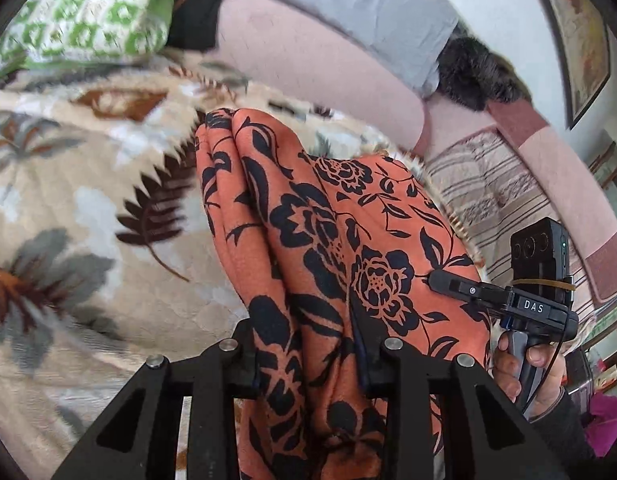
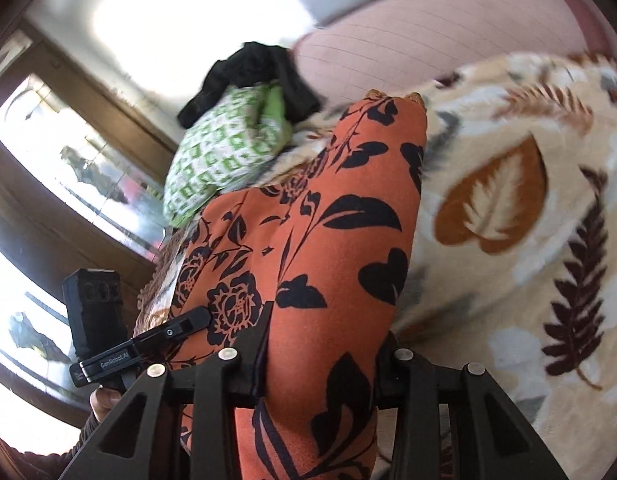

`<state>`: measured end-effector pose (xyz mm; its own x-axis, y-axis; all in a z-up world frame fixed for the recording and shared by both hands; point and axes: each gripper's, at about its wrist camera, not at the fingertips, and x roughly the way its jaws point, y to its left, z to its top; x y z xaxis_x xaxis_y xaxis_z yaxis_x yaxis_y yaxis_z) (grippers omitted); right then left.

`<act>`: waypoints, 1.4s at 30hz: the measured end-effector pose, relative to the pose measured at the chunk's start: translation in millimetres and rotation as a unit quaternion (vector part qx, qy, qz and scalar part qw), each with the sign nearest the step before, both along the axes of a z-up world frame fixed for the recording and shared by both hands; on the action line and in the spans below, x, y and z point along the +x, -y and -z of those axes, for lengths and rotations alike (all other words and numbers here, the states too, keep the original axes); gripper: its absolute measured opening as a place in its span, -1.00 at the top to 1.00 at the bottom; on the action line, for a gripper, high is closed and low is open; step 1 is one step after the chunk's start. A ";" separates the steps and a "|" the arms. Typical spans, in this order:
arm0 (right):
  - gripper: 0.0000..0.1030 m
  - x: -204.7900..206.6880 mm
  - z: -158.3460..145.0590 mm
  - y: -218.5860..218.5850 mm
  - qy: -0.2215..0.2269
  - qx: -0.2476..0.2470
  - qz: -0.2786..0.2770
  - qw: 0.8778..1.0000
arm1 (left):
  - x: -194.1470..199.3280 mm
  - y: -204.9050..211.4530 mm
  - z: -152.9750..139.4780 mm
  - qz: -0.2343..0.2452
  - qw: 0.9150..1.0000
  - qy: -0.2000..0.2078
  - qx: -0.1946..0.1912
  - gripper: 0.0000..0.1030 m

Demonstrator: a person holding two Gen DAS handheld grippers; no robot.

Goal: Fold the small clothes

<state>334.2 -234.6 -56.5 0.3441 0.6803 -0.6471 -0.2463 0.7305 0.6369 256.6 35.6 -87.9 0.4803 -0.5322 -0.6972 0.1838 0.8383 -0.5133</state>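
Note:
An orange garment with black flowers hangs in folds over a leaf-patterned blanket. In the left wrist view my left gripper is shut on a thick bunch of this cloth, which fills the gap between its fingers. To the right, my right gripper pinches the same garment's edge, with a hand on its handle. In the right wrist view the garment runs up between the right gripper's fingers, which are shut on it. The left gripper grips the cloth at lower left.
A green-and-white patterned bundle lies at the blanket's far edge with a black garment on it. Behind are a pink padded backrest, a grey cloth and a dark furry item. Windows are on the left.

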 end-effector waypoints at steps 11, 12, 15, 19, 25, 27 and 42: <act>-0.13 -16.2 1.0 42.5 0.024 -0.054 0.081 0.995 | -22.8 -2.8 -10.8 -0.046 0.989 0.036 0.135 -0.19; -0.14 -16.4 -10.5 39.4 0.041 -0.039 0.081 0.995 | -28.8 -2.1 -17.2 -0.053 0.984 0.048 0.161 -0.30; -0.36 -15.8 -21.8 30.5 0.052 0.025 0.066 0.996 | -39.5 -4.2 -17.3 -0.088 0.976 0.044 0.196 -0.49; -0.38 6.8 35.1 16.0 -0.044 0.031 0.068 0.996 | -38.2 -1.0 13.2 -0.079 0.971 0.004 0.227 -0.50; -0.39 16.7 2.7 7.2 -0.003 0.052 0.049 0.997 | -40.8 -10.2 7.4 -0.090 0.971 0.006 0.222 -0.50; -0.43 34.1 11.0 5.2 -0.014 0.049 0.058 0.997 | -41.0 -9.4 7.7 -0.093 0.971 0.002 0.221 -0.50; -0.49 -41.4 6.0 10.6 -0.037 0.123 0.062 0.990 | -90.2 1.3 -23.6 -0.088 0.976 0.030 0.196 -0.50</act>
